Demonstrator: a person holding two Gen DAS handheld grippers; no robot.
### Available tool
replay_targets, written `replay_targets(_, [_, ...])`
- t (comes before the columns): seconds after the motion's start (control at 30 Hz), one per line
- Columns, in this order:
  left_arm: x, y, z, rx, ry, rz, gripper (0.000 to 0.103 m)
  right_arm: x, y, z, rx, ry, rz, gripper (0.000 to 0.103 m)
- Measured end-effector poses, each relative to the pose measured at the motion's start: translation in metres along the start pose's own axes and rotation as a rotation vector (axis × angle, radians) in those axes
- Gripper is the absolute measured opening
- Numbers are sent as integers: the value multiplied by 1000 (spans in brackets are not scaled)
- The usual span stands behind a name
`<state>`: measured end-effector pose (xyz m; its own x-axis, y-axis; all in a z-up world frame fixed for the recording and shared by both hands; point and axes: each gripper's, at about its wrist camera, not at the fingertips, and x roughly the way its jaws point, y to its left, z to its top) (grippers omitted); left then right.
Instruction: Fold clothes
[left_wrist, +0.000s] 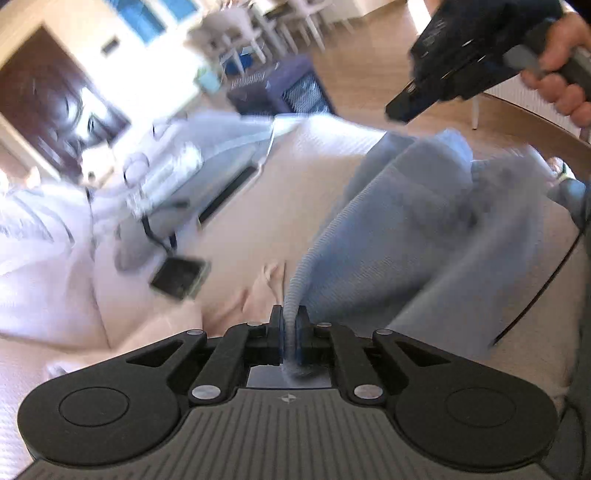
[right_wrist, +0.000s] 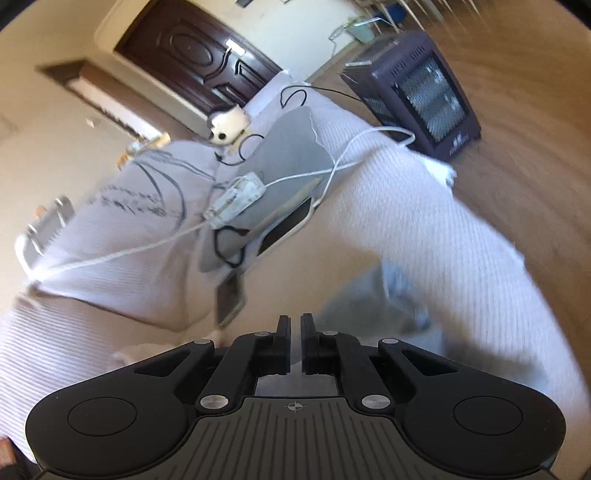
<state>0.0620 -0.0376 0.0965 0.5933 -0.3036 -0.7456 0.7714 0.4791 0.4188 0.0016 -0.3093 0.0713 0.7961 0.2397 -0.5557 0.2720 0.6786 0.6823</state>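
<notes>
A grey-blue knit garment lies bunched on a white bedcover. My left gripper is shut on the ribbed edge of this garment, which runs up between the fingers. My right gripper shows in the left wrist view at the top right, held in a hand above the garment. In the right wrist view my right gripper has its jaws nearly together with a narrow empty gap, and nothing is in it. The garment shows blurred just beyond its fingertips.
A grey pillow with a white power strip, white cable and black cables lies on the bed. A dark phone lies near the left gripper. A dark heater stands on the wooden floor beside the bed. A dark door is behind.
</notes>
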Motion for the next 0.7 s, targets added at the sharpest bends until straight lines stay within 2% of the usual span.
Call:
replay_targets(0.1, [22, 2, -10, -7, 52, -19, 7, 3, 1, 10, -88, 15, -11, 12])
replay_targets(0.2, [44, 5, -17, -27, 99, -33, 14, -7, 2, 11, -273, 52, -78, 20])
replay_targets(0.23, [49, 7, -18, -43, 107, -43, 17, -13, 3, 7, -351, 61, -106, 24])
replay_targets(0.27, [55, 9, -20, -59, 115, -54, 27, -20, 6, -1, -444, 64, -138, 26])
replay_targets(0.3, [52, 9, -21, -66, 111, -42, 34, -27, 9, -9, -537, 68, -170, 31])
replay_targets(0.37, [42, 16, -21, -93, 83, -27, 61, -42, 11, -32, -723, 82, -232, 43])
replay_targets(0.43, [23, 22, -23, -133, 50, -45, 67, -53, 7, -56, -852, 117, -256, 52])
replay_targets(0.5, [-1, 28, -25, -168, 14, -62, 69, -59, 0, -78, -959, 154, -285, 53])
replay_targets(0.53, [-11, 27, -26, -168, -1, -64, 73, -57, -3, -86, -1005, 179, -298, 53])
replay_targets(0.63, [-37, 14, -24, -103, -49, -68, 80, -50, -9, -109, -1142, 251, -325, 53])
replay_targets(0.7, [-47, 1, -22, -48, -71, -88, 81, -43, -11, -122, -1234, 296, -330, 53])
